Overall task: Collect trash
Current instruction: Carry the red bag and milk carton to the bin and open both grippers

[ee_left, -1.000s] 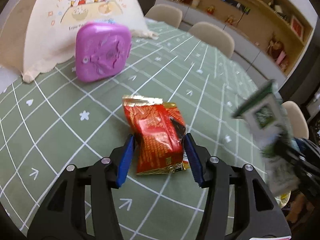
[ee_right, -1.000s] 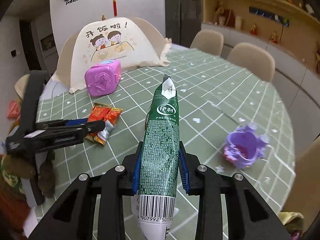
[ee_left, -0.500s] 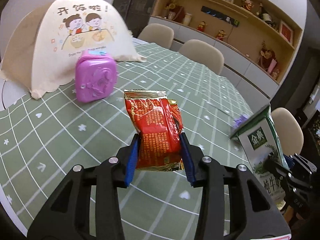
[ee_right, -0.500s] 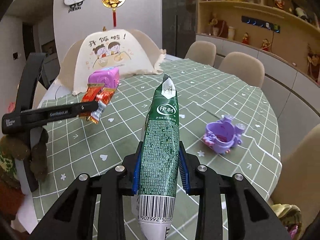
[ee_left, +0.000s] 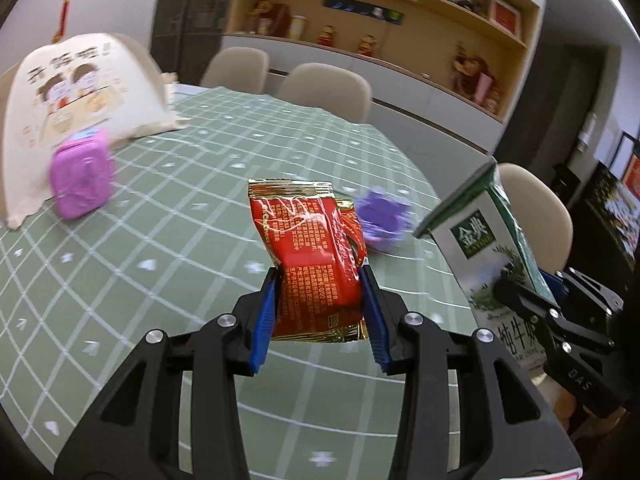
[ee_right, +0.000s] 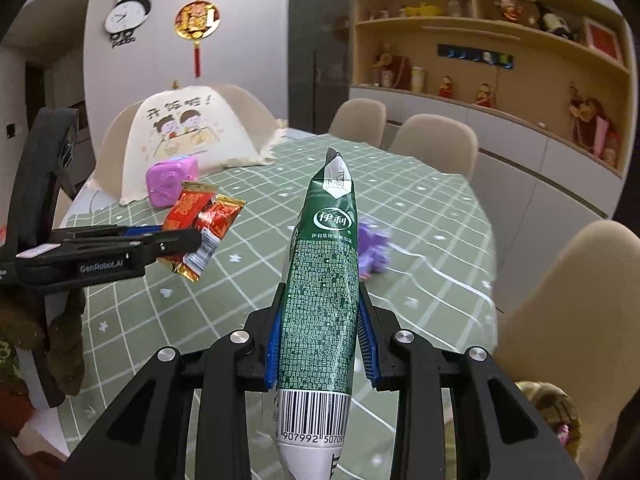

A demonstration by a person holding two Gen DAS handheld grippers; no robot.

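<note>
Trash is in both tools, lifted clear of the green checked surface (ee_right: 420, 208). The left tool (ee_left: 320, 308) is clamped on a red and gold snack wrapper (ee_left: 308, 256), pinched near its lower end so most of it stands free above the pads. The right tool (ee_right: 320, 340) squeezes a flattened green milk carton (ee_right: 324, 292) around its middle, upright. A purple box (ee_right: 170, 180) and a small purple toy (ee_right: 374, 252) sit nearer the far edge, probably not trash.
</note>
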